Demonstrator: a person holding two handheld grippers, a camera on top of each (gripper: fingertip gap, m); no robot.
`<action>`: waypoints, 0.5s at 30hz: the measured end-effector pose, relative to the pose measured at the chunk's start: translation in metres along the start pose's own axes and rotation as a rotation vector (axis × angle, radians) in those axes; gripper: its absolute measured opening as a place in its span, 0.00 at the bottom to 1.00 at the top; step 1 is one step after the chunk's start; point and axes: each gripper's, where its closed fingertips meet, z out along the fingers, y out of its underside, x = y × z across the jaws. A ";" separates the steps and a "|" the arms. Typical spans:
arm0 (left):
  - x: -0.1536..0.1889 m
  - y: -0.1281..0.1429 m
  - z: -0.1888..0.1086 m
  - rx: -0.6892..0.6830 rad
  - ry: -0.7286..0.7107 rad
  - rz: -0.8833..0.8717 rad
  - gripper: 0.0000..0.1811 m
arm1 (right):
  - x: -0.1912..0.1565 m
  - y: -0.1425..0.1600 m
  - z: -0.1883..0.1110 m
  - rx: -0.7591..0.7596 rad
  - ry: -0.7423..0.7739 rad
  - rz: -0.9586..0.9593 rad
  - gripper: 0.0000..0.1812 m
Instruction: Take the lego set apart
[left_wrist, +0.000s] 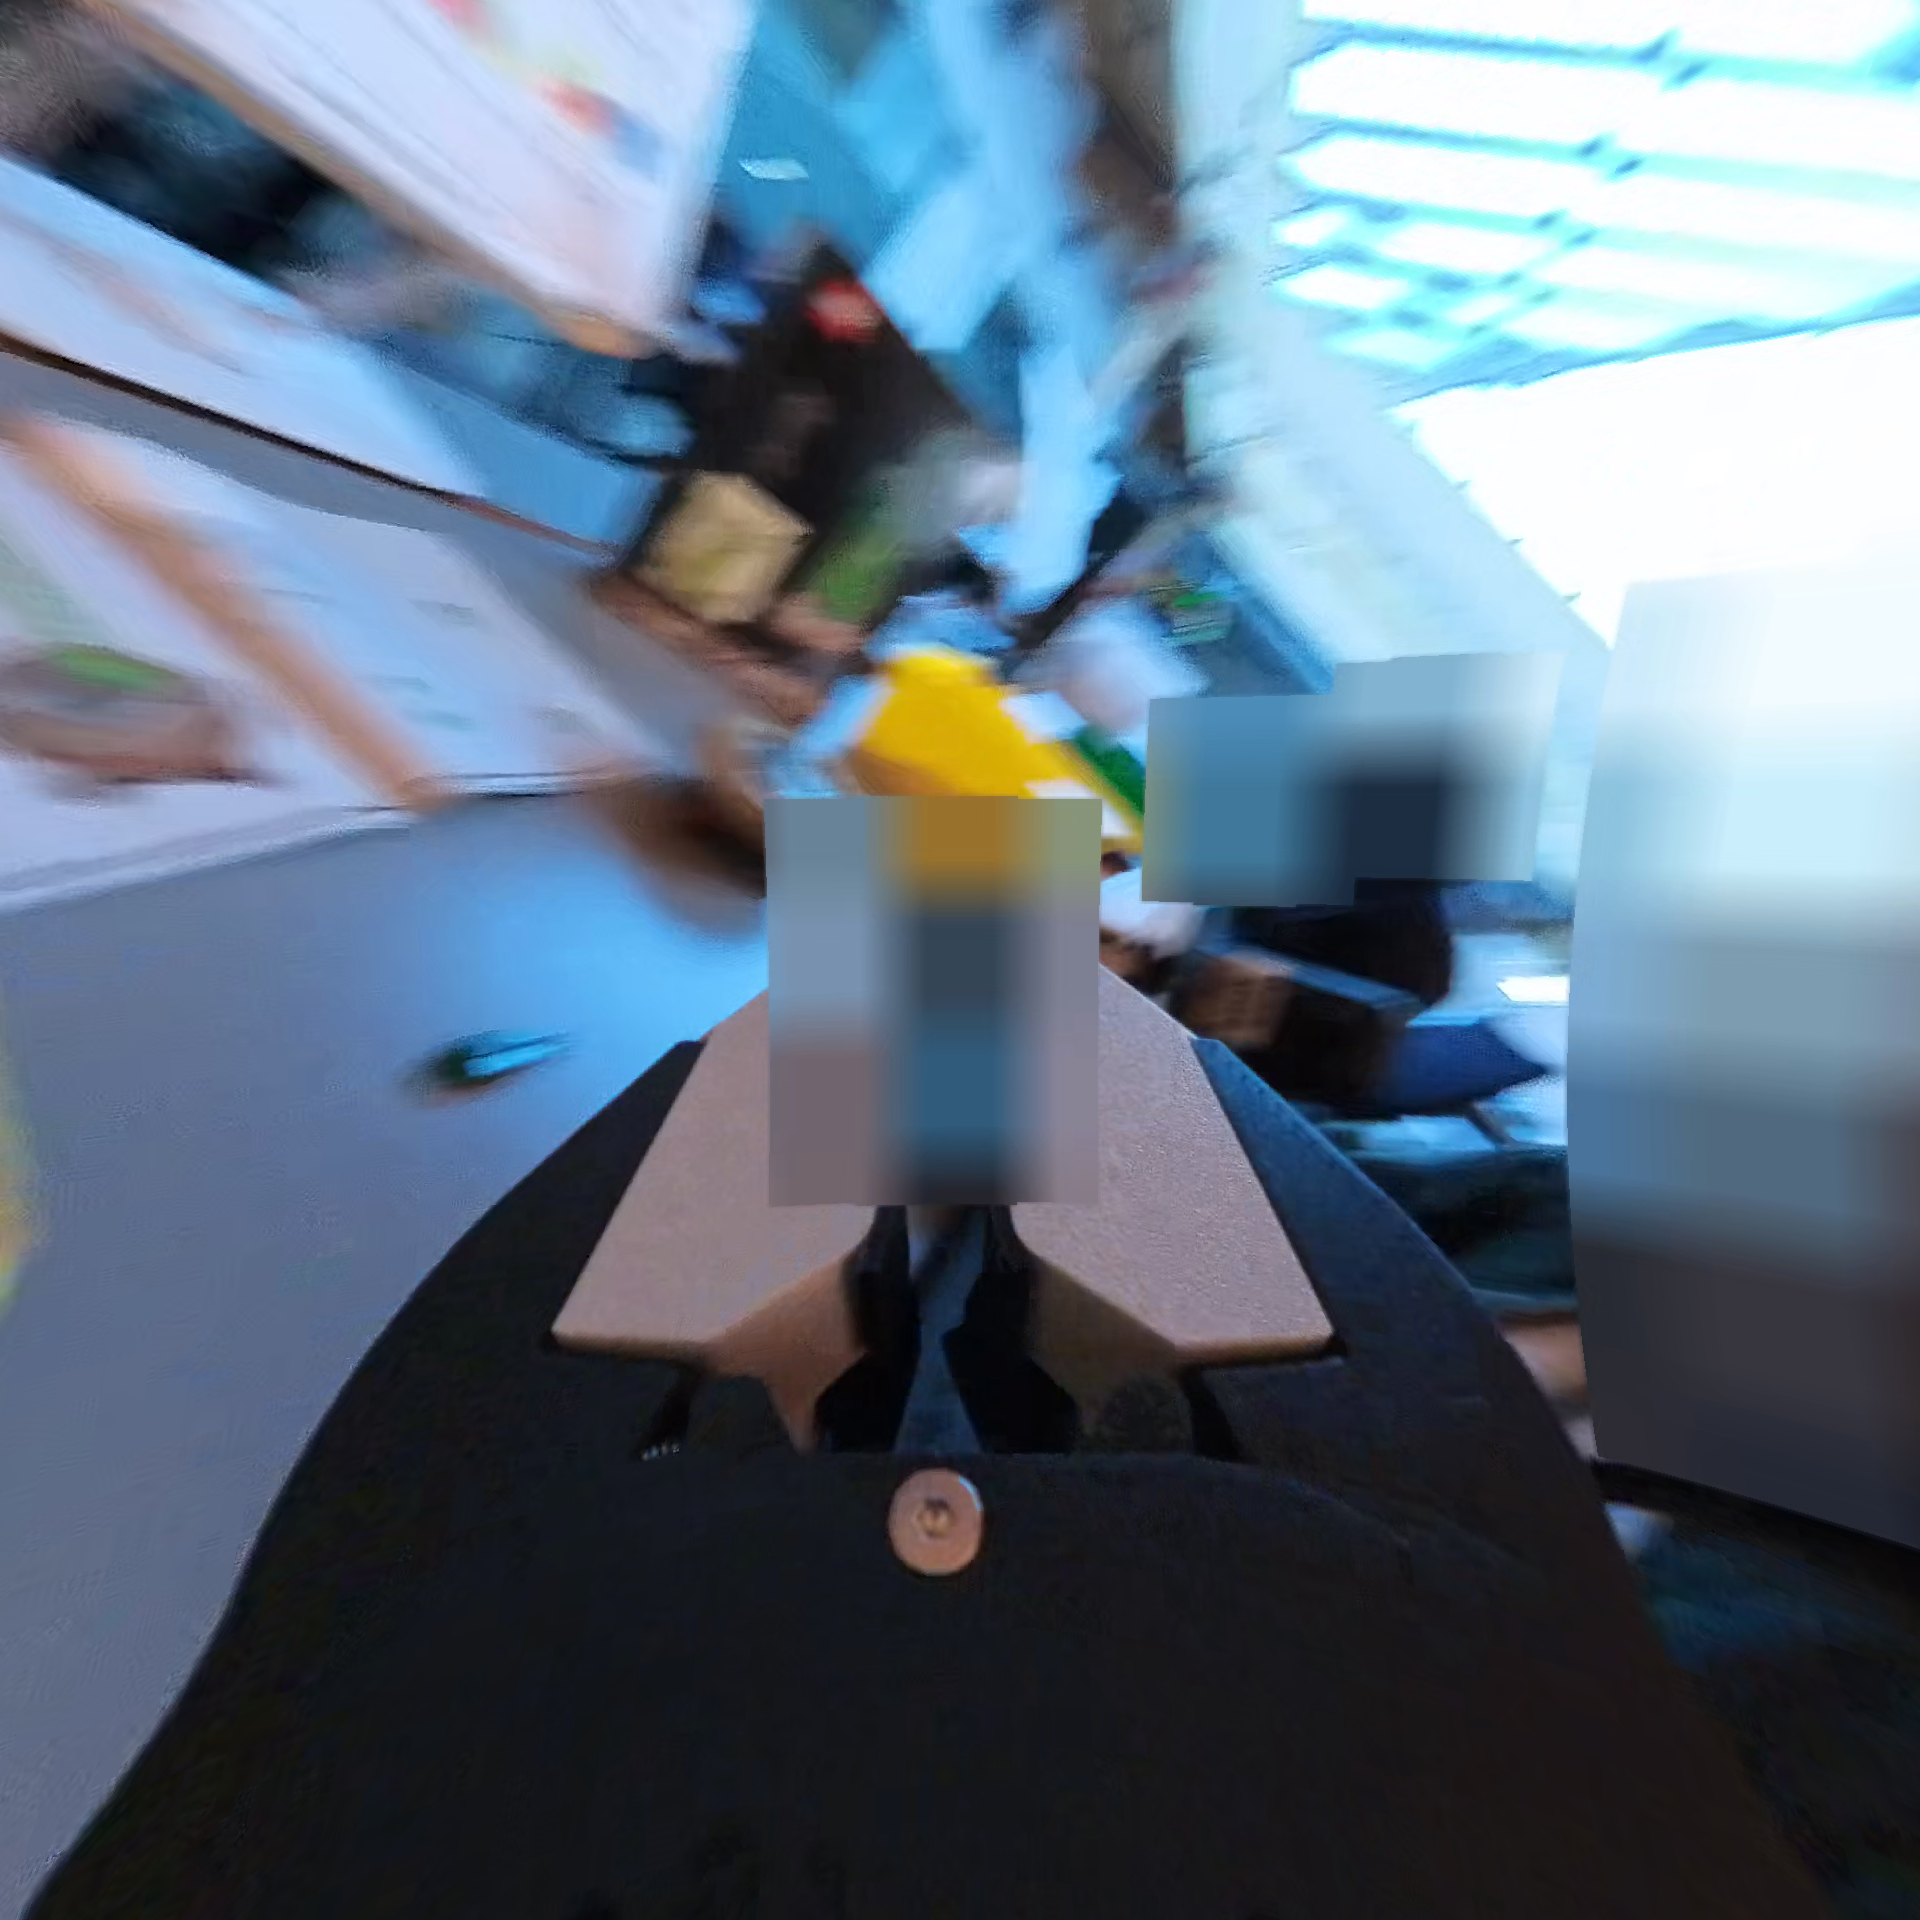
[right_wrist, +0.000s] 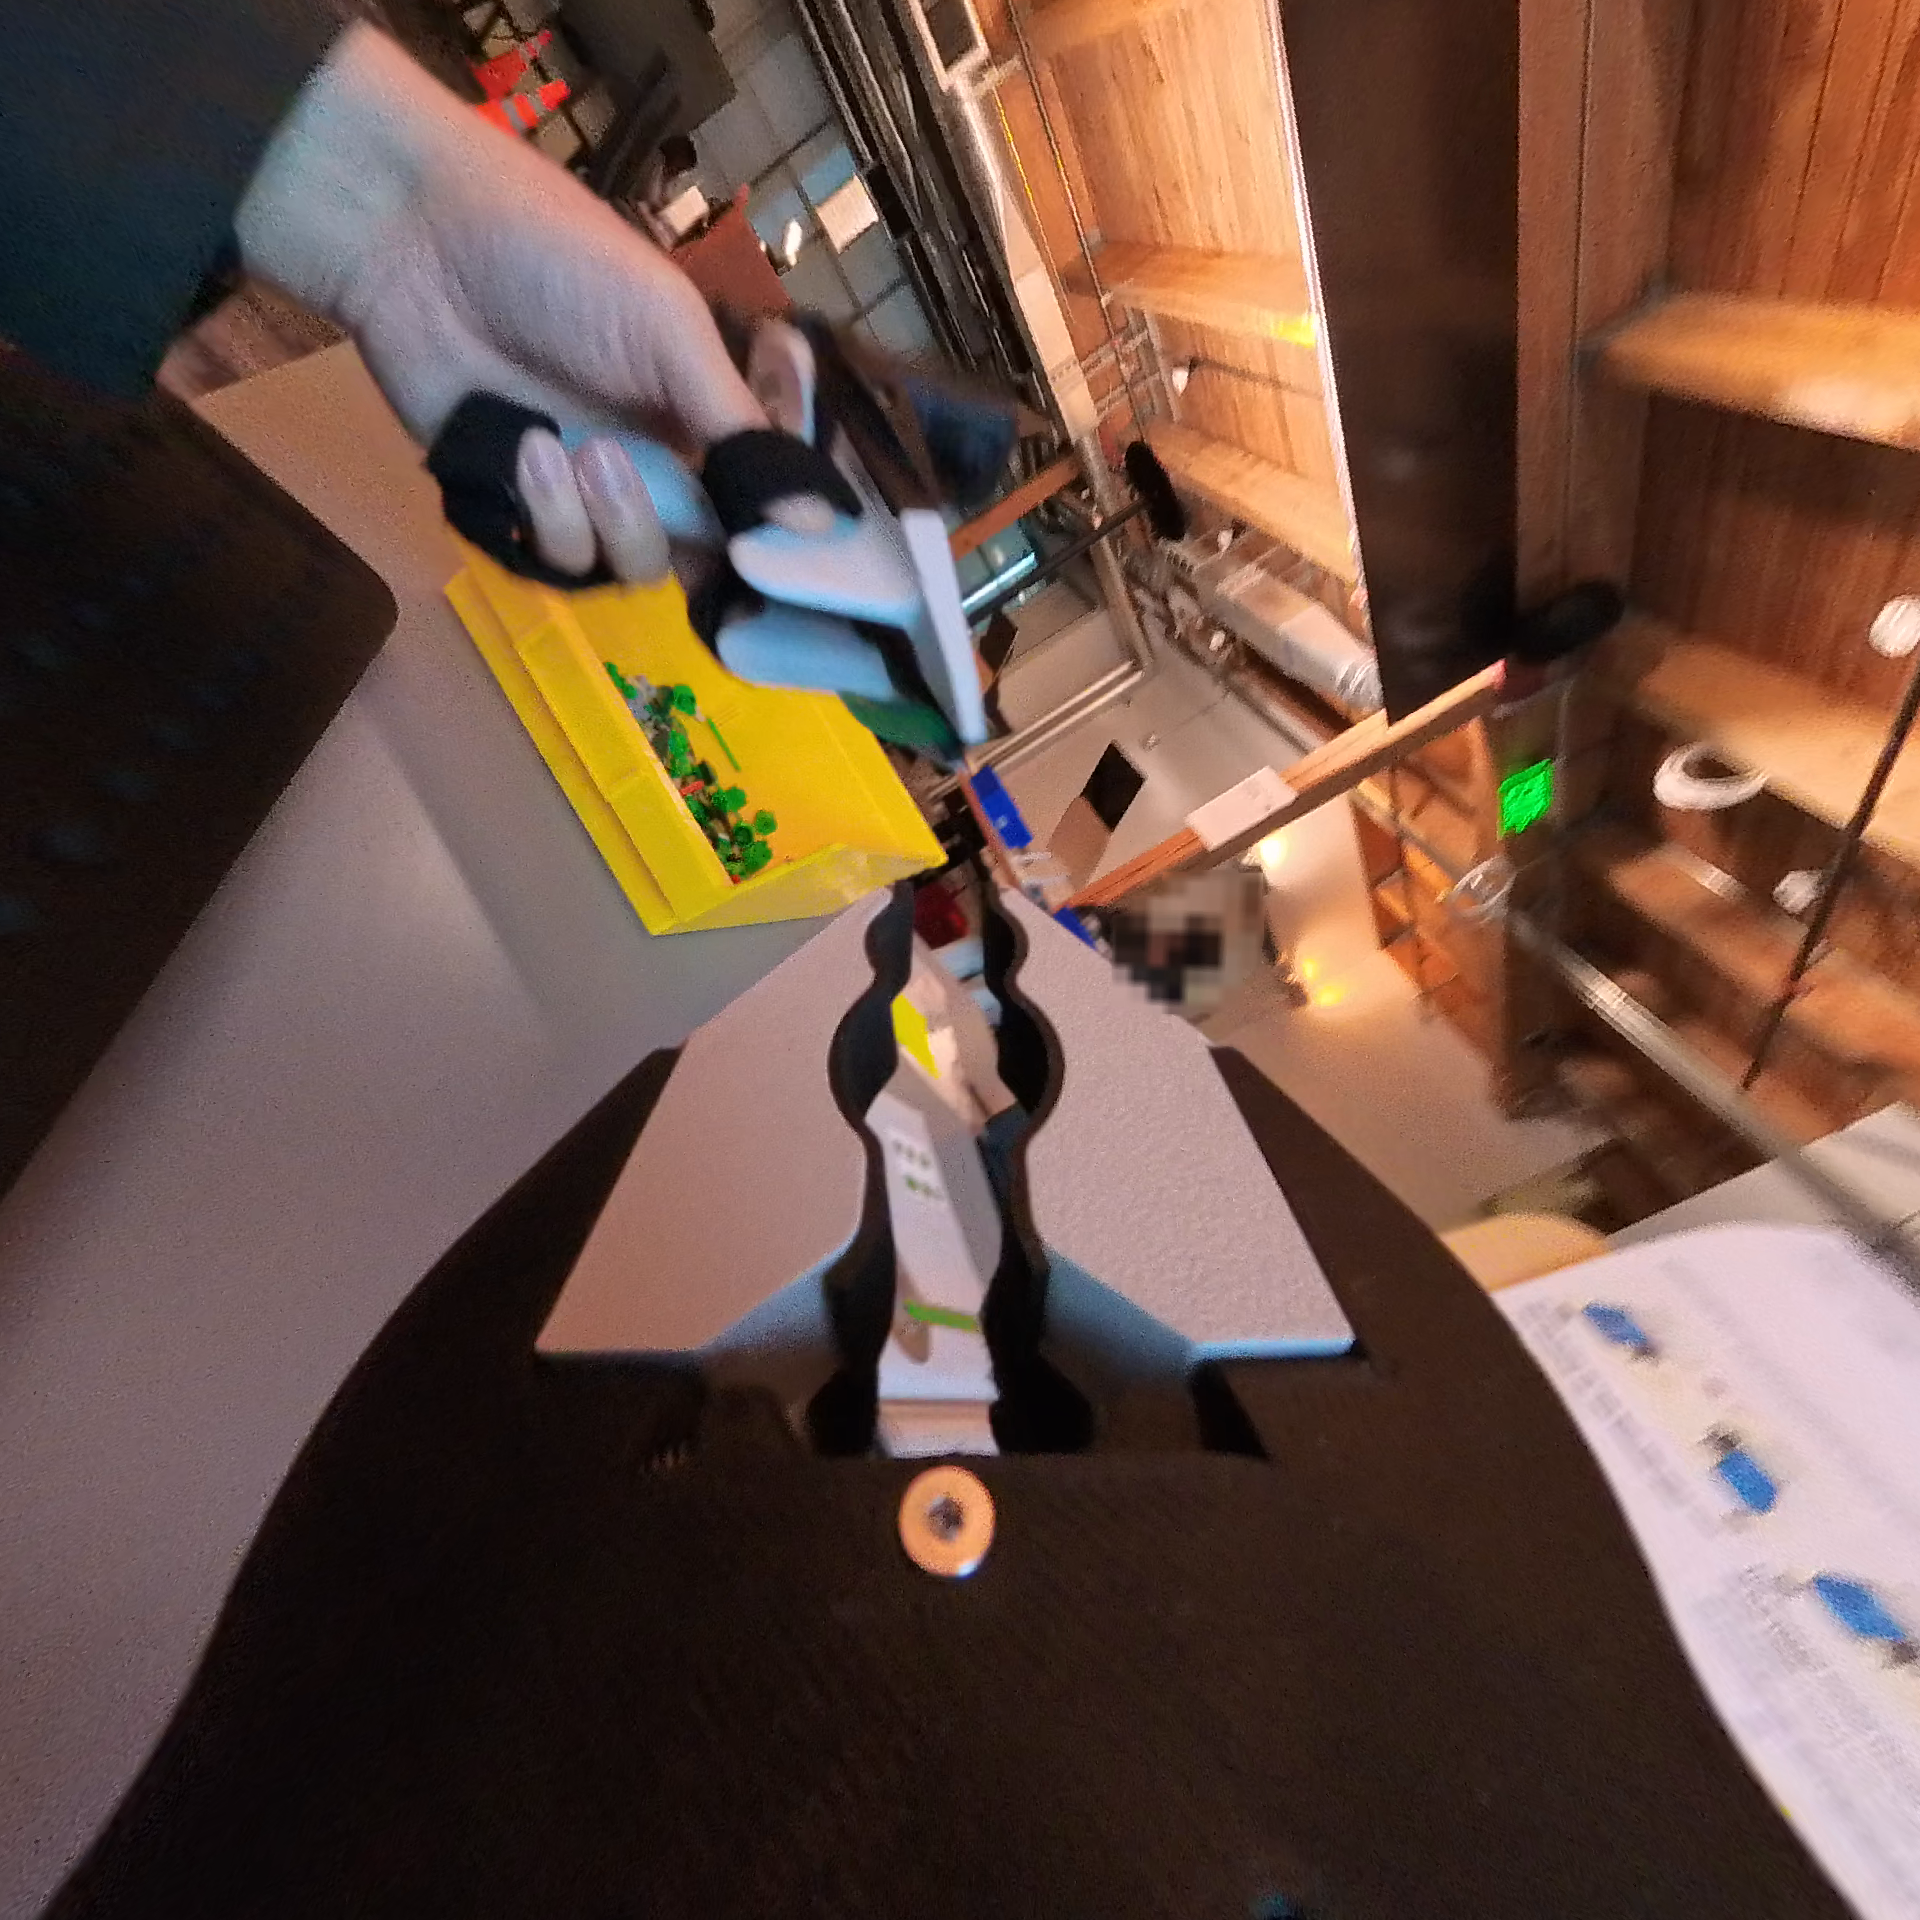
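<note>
A yellow bin (right_wrist: 831, 800) on the pale table (right_wrist: 260, 1039) holds several small green and red lego pieces (right_wrist: 707, 769). My right gripper (right_wrist: 945, 904) points at the bin's near corner. Its jaws are almost together and nothing is between them. A gloved hand (right_wrist: 499, 281) holds my left gripper (right_wrist: 961, 717) above the bin. In the blurred left wrist view my left gripper (left_wrist: 935, 966) has its fingers close together. A mosaic patch hides its tips and anything between them. The bin (left_wrist: 935, 727) lies just beyond. A small green piece (left_wrist: 483, 1060) lies on the table to the left.
An open instruction booklet (right_wrist: 1766, 1455) lies at the right. A dark flat object (right_wrist: 156, 675) lies at the left edge. A white box (right_wrist: 935, 1247) shows through the right gripper's gap. Wooden shelves (right_wrist: 1714, 416) and a post (right_wrist: 1423, 416) stand behind the table. About 8 cm separates my left fingertips from my right.
</note>
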 end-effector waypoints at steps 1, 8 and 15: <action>-0.022 -0.007 -0.022 -0.038 -0.217 0.096 0.01 | 0.003 0.008 0.001 -0.027 0.003 0.051 0.06; -0.135 -0.049 -0.163 -0.296 -1.130 0.363 0.20 | 0.013 0.047 0.001 -0.179 0.016 0.249 0.06; -0.081 0.008 -0.059 -0.220 -0.803 0.360 0.24 | 0.036 0.071 -0.010 -0.248 0.108 0.328 0.06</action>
